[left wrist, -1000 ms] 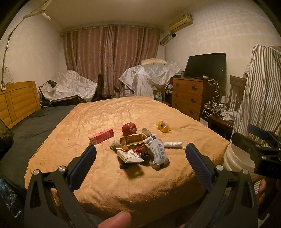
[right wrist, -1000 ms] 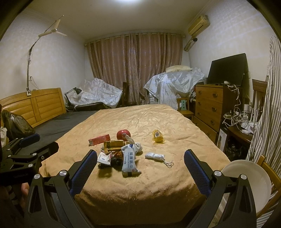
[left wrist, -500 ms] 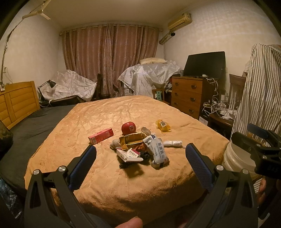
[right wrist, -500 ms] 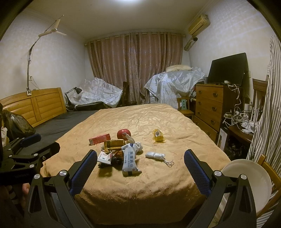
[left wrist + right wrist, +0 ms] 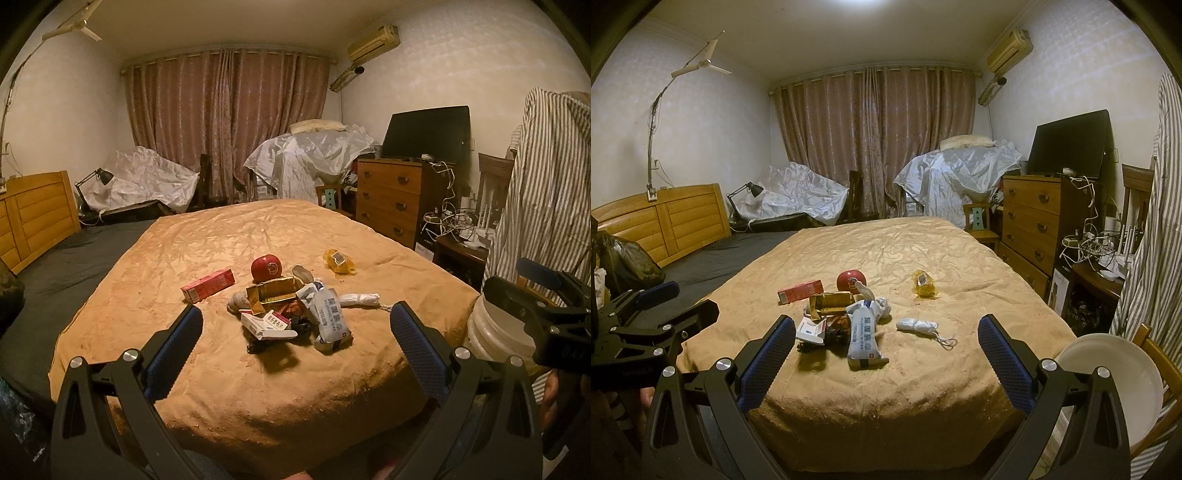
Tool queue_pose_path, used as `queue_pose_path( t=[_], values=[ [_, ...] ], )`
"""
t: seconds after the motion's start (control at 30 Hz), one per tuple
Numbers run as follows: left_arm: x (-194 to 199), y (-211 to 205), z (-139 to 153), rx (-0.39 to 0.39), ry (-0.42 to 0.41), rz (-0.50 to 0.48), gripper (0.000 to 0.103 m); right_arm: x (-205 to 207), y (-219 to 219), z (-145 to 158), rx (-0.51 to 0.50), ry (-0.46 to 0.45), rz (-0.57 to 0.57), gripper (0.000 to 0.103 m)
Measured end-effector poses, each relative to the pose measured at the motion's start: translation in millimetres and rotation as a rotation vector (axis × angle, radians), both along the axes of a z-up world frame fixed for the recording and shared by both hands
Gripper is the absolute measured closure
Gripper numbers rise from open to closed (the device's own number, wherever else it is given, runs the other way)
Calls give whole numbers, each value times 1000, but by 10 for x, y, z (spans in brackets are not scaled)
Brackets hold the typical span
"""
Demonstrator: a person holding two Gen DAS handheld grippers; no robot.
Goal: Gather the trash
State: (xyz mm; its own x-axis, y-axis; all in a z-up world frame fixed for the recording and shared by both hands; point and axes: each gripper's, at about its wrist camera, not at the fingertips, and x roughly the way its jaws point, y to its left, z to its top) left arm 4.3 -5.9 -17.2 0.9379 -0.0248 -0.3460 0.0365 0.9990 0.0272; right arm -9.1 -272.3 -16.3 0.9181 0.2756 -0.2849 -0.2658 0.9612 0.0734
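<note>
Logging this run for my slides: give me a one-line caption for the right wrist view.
Open right tool faces a pile of trash on the tan bedspread, white bucket waiting at the bed's right.

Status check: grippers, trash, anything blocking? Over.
Left gripper open, empty. Right gripper open, empty. Trash pile untouched on bed; white bucket at right. Nothing blocking.

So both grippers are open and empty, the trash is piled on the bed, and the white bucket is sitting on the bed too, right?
Not quite: the white bucket is not on the bed. The right wrist view shows it off the bed's right corner, on what looks like a wooden chair. The rest holds: the left gripper and right gripper are both open and empty, and the trash pile lies on the bed.
</note>
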Motion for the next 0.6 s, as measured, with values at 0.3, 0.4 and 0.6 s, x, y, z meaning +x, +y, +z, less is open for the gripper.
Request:
queue_pose_path(
  t=[0.3,0.4,0.6],
  values=[
    [6,6,1,1,2,0,5,5,-1,-1,0,2,1,4],
    [6,6,0,1,2,0,5,9,-2,-8,0,2,0,4],
    [0,11,-5,1,3,1,5,12,-3,-7,1,3,0,4]
  ],
)
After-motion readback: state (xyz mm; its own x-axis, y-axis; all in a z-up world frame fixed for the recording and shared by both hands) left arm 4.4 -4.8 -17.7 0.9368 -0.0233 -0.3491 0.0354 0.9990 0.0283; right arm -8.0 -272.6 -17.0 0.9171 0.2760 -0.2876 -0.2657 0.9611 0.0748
